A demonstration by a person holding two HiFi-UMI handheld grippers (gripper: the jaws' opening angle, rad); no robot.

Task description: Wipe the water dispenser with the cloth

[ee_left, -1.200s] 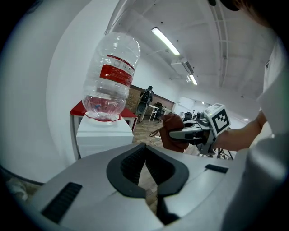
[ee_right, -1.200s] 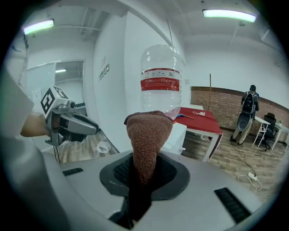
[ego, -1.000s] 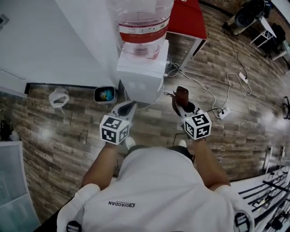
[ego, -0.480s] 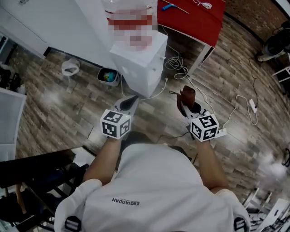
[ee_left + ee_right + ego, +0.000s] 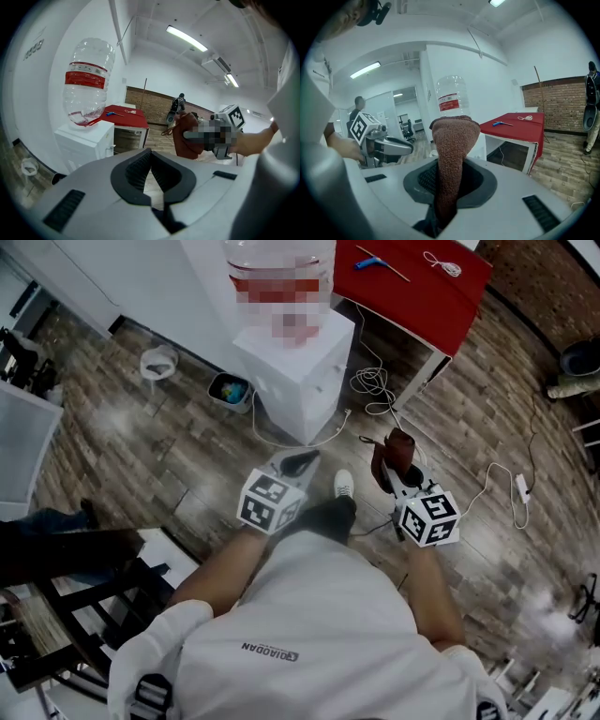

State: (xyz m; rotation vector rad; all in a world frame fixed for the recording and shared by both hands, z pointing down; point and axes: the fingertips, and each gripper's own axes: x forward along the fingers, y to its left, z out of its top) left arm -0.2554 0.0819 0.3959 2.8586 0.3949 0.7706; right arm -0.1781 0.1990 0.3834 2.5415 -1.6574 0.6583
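The white water dispenser [image 5: 296, 360] stands on the wood floor with a clear bottle [image 5: 279, 261] on top; it also shows in the left gripper view [image 5: 86, 139]. My left gripper [image 5: 299, 462] is shut and empty, its pads [image 5: 140, 169] meeting, a short way in front of the dispenser. My right gripper [image 5: 397, 471] is shut on a brown cloth [image 5: 395, 453], which sticks up from between the jaws [image 5: 453, 143]. The bottle [image 5: 452, 100] stands behind the cloth in the right gripper view. Neither gripper touches the dispenser.
A red table [image 5: 424, 284] stands right of the dispenser, with white cables [image 5: 373, 384] on the floor below it. A small bin [image 5: 229, 390] sits left of the dispenser. A power strip [image 5: 521, 487] lies at the right. Dark furniture [image 5: 70, 563] is at the left.
The person has stepped back and turned, so both grippers are farther from the dispenser than a second ago. A shoe now shows between them. The right gripper still holds the cloth.
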